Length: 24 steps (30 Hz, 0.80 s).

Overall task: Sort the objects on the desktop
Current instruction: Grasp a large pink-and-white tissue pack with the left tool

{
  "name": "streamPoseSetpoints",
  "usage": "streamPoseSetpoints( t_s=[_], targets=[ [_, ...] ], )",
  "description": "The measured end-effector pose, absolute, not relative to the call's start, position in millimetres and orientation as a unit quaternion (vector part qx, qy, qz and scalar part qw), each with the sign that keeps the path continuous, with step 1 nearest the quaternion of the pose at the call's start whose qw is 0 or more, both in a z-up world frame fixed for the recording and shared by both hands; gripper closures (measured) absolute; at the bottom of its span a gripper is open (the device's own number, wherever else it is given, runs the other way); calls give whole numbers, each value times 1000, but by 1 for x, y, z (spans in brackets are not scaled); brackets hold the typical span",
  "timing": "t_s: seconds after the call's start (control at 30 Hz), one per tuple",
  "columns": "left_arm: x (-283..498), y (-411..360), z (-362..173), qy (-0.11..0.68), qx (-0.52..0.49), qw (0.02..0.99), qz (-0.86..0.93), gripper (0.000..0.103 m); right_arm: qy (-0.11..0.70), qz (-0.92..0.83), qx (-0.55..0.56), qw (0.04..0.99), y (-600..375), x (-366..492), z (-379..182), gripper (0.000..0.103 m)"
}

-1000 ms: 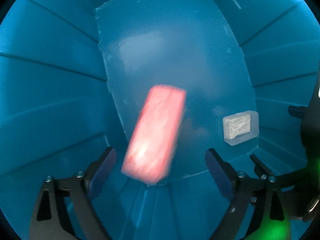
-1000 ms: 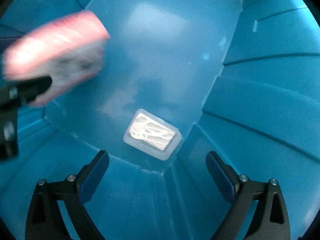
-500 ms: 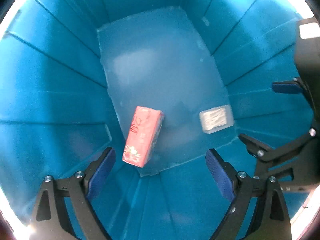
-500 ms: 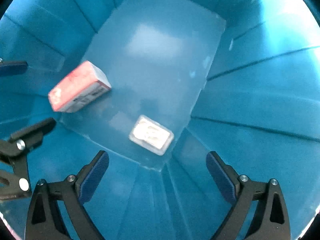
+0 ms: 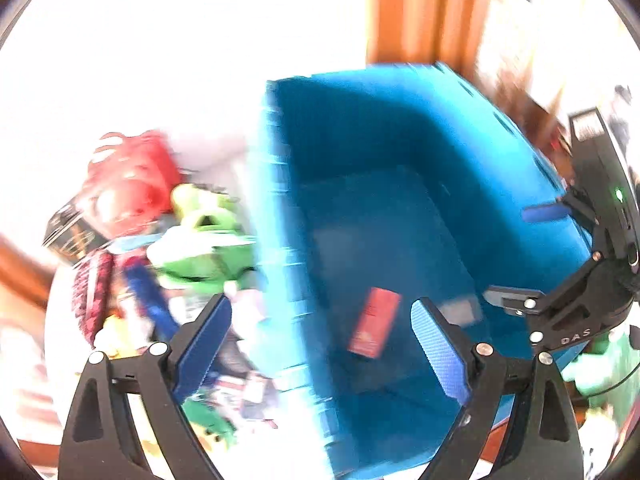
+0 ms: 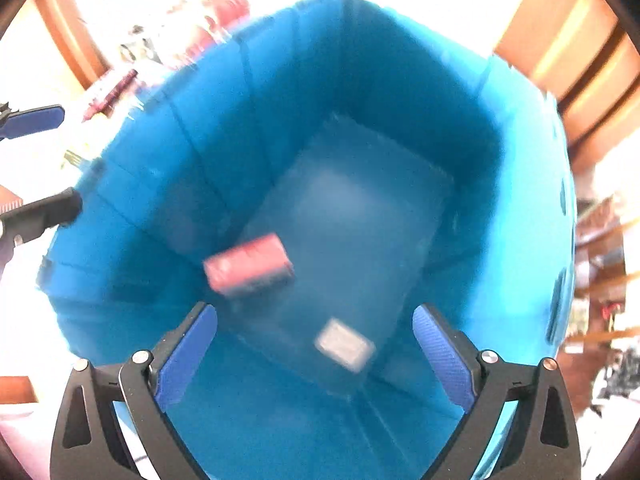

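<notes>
A deep blue bin (image 5: 280,216) (image 6: 132,184) fills both wrist views. On its floor lie a pink-red tissue pack (image 5: 374,322) (image 6: 248,268) and a small clear plastic case (image 6: 345,345). My left gripper (image 5: 320,348) hangs open above the bin's left wall, nothing between its fingers. My right gripper (image 6: 314,354) is open too, well above the bin floor and empty. In the left wrist view the right gripper (image 5: 532,256) shows at the right edge, over the bin. Both views are blurred by motion.
A heap of desktop clutter lies left of the bin: a red bag (image 5: 128,184), a green toy (image 5: 200,240), a dark boxed item (image 5: 66,228), a blue stick (image 5: 150,300) and several small packets. Orange-brown wooden furniture (image 6: 560,52) stands behind.
Both grippers have risen out of the bin and tilted up, so its rim and the clutter beside it come into view. The tissue pack, dropped a second ago, lies on the floor.
</notes>
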State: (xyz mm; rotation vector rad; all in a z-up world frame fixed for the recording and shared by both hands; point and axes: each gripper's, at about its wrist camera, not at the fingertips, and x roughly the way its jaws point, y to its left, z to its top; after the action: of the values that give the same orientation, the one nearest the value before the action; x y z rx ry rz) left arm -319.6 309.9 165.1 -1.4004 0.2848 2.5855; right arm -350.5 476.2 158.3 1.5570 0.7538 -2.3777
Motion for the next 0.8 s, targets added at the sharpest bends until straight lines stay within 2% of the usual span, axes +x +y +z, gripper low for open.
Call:
streamPoseSetpoints(
  t_s=[0.17, 0.4, 0.63, 0.8],
  targets=[
    [-292, 211, 188, 71, -428, 9, 901, 11, 267, -817, 487, 152, 409, -342, 162, 1],
    [-242, 61, 176, 48, -409, -82, 908, 11, 258, -826, 445, 231, 295, -317, 156, 0],
    [-194, -101, 131, 27, -407, -142, 902, 11, 220, -833, 427, 273, 175, -291, 120, 0],
    [-172, -195, 69, 10, -433, -181, 883, 11, 201, -837, 429, 274, 112, -284, 78, 0]
  ],
)
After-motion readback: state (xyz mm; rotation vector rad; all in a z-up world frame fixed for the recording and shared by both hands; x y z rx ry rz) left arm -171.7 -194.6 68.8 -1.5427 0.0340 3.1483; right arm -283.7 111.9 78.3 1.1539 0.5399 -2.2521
